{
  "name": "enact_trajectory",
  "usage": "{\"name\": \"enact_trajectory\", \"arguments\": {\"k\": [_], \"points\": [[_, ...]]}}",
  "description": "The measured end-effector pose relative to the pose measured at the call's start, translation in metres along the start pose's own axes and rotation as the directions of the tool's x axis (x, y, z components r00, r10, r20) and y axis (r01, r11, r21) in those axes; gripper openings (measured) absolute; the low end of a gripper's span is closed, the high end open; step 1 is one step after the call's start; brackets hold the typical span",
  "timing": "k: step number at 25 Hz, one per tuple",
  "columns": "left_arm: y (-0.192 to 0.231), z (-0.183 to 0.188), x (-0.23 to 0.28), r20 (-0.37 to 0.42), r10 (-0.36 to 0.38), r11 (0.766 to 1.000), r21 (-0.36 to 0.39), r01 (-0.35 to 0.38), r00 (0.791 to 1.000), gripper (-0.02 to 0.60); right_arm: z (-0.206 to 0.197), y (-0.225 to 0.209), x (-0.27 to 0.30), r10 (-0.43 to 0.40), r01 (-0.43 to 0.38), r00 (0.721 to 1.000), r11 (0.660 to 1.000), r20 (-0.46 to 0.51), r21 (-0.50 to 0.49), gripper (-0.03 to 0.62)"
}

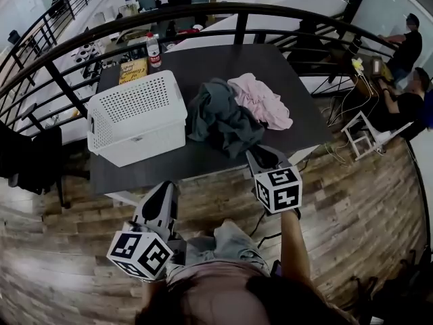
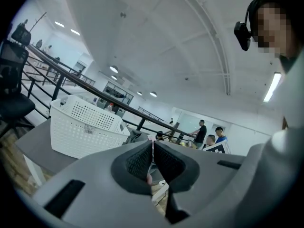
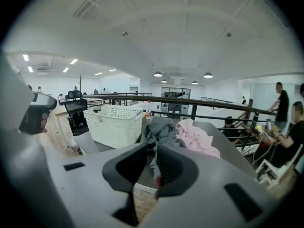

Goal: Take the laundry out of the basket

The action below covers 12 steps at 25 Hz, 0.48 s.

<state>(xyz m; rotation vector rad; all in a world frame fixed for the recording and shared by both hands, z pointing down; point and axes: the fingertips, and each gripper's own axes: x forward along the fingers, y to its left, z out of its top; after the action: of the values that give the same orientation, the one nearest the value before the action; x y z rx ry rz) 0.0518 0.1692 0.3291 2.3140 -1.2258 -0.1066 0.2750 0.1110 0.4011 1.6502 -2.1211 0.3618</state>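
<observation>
A white perforated basket (image 1: pixel 135 144) stands on the left of the dark table (image 1: pixel 203 63) and looks empty from above. Beside it on the right lie a heap of grey clothes (image 1: pixel 220 117) and a pink garment (image 1: pixel 260 100). My left gripper (image 1: pixel 166 189) hangs below the table's front edge, over the floor, with its jaws shut and empty (image 2: pixel 152 146). My right gripper (image 1: pixel 262 156) is at the front edge just below the grey heap (image 3: pixel 159 127). Its jaws (image 3: pixel 152 151) stand a narrow gap apart, nothing between them. The basket (image 3: pixel 116 125) and the pink garment (image 3: pixel 197 137) lie ahead of it.
A bottle (image 1: pixel 154 49) and a yellow box (image 1: pixel 133 70) sit at the table's far left corner. A black railing (image 1: pixel 203 12) curves behind the table. A dark chair (image 1: pixel 27 161) is at the left. People (image 1: pixel 406 46) and a white chair (image 1: pixel 365 137) are at the right.
</observation>
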Motion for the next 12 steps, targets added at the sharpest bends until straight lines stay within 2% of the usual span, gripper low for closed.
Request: {"name": "enact_trajectory", "arguments": {"k": [6,12], "points": [[-0.018,-0.010,-0.004,0.002,0.010,1.000,0.009,-0.010,1.000,-0.002,0.000,-0.006,-0.042,-0.017,0.016,0.999,0.999,0.040,0.040,0.022],[-0.060,-0.022,0.004,-0.008,-0.010,1.000,0.020,0.011,1.000,-0.002,-0.001,-0.016,-0.093,-0.054,0.060,0.996,0.994,0.065,-0.088,0.017]]}}
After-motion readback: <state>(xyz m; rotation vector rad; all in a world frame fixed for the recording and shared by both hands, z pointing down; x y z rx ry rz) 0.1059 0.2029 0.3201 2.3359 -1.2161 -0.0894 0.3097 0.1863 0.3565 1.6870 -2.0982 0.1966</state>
